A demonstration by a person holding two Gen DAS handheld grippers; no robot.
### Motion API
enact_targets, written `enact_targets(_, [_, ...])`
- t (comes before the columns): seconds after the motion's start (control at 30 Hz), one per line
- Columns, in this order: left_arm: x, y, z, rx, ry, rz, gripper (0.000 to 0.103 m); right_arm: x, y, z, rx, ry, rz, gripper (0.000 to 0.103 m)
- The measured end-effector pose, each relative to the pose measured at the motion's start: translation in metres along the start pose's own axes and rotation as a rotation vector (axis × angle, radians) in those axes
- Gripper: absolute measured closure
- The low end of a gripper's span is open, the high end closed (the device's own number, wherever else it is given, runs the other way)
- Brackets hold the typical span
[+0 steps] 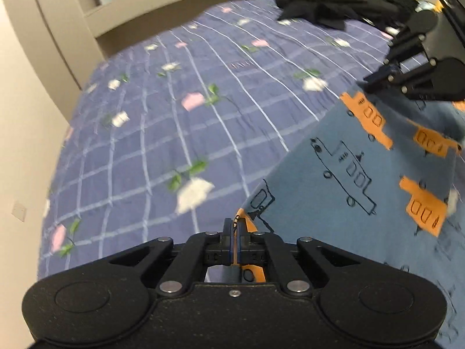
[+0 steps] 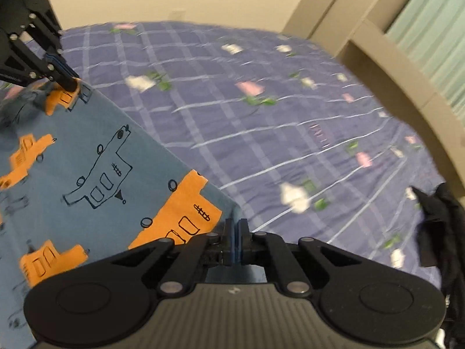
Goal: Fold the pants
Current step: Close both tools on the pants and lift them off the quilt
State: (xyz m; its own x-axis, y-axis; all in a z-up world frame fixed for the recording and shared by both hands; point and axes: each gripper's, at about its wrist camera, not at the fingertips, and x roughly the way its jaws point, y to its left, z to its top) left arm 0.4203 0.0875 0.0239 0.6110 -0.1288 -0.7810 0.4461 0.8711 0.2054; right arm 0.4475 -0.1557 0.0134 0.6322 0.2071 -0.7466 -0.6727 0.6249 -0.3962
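Note:
The pants (image 1: 363, 174) are blue with orange and outlined trucks, and lie on the bed at the right of the left wrist view. My left gripper (image 1: 235, 224) is shut on one corner of their straight edge. My right gripper (image 1: 369, 83) pinches the other corner at the upper right. In the right wrist view the pants (image 2: 87, 160) fill the left side. There my right gripper (image 2: 235, 224) is shut on the near corner by an orange truck. My left gripper (image 2: 68, 80) is shut on the far corner. The edge runs taut between the two, raised a little off the sheet.
A purple checked bedsheet with flowers (image 1: 174, 101) (image 2: 290, 116) covers the bed beyond the pants. A pile of black clothes (image 1: 334, 5) (image 2: 438, 224) lies at the bed's far side. A beige bed frame (image 1: 174, 8) (image 2: 407, 67) and walls border the bed.

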Motion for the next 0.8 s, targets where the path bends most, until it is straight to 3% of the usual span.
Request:
enact_targets(0.27, [0.026, 0.003, 0.003, -0.004, 0.034, 0.017, 0.103, 0.026, -0.008, 0.014, 0.007, 0.016, -0.025, 0.101])
enact_targets(0.43, [0.017, 0.005, 0.000, -0.044, 0.005, 0.006, 0.103, 0.025, -0.004, 0.008, 0.022, 0.005, -0.018, 0.101])
enact_targets(0.8, [-0.071, -0.026, -0.015, -0.052, -0.173, 0.026, 0.103, -0.073, 0.007, -0.020, 0.111, -0.185, -0.099, 0.101])
